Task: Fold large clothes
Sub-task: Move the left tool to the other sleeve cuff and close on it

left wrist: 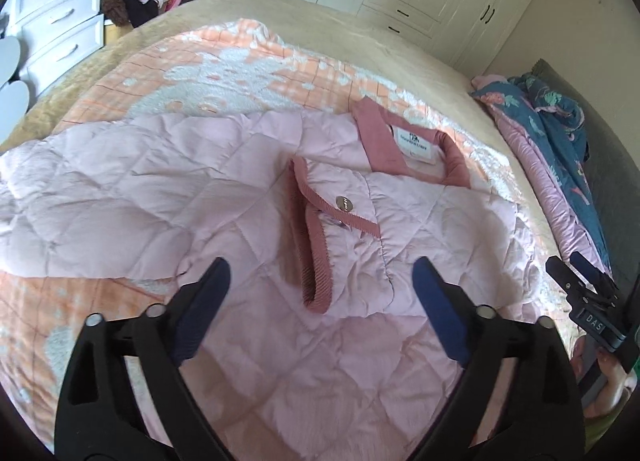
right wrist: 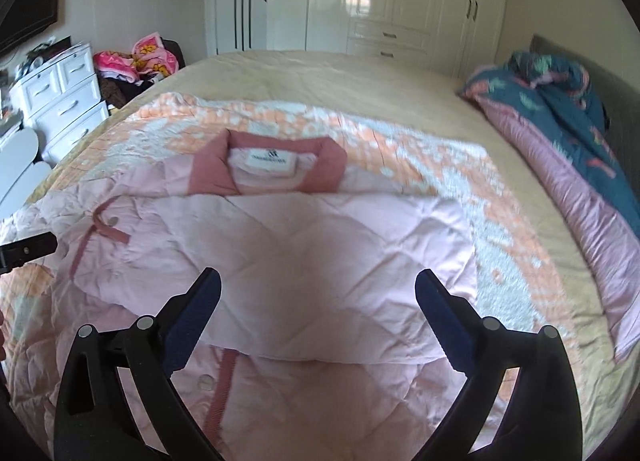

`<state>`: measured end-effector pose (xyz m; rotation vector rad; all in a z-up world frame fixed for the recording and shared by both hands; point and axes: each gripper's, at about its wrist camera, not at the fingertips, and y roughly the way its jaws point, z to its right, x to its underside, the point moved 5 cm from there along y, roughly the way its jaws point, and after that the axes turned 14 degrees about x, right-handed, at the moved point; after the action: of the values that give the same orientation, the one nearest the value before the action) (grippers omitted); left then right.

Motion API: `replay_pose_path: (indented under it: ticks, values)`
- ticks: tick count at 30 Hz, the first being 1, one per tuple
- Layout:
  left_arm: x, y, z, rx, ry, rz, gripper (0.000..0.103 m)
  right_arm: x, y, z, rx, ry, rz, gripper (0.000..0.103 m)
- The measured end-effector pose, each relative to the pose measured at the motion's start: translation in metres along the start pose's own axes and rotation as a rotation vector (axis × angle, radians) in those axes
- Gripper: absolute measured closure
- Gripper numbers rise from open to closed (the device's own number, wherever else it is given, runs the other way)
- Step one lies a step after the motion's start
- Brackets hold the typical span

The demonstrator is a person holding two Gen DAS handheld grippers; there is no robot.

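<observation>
The pink jacket has both sleeves folded in; the body fold remains. Both grippers' fingers stand apart, empty.

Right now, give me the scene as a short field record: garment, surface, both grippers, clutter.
garment: pink quilted jacket, lying flat, collar at the far end, one side folded over the front
surface: peach patterned blanket on the bed
left gripper: open, above the jacket, nothing between the jaws
right gripper: open, above the folded part, holding nothing
clutter: teal floral quilt by the headboard; pink clothes pile beside the white drawers
</observation>
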<state>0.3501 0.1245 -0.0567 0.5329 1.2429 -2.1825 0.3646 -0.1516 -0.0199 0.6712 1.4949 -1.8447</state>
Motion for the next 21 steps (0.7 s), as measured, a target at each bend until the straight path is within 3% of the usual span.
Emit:
replay_pose_path:
  ticks: [3,21]
  values:
    - [-0.002,-0.015,-0.002,-0.008,0.002,0.022,0.010,-0.007,-0.013,-0.011,-0.001,-0.027,0.026,0.006]
    - [-0.003,-0.090,-0.061,-0.119,-0.064,0.114,0.009,-0.032,-0.070,-0.101,-0.122,-0.101,0.101,0.005]
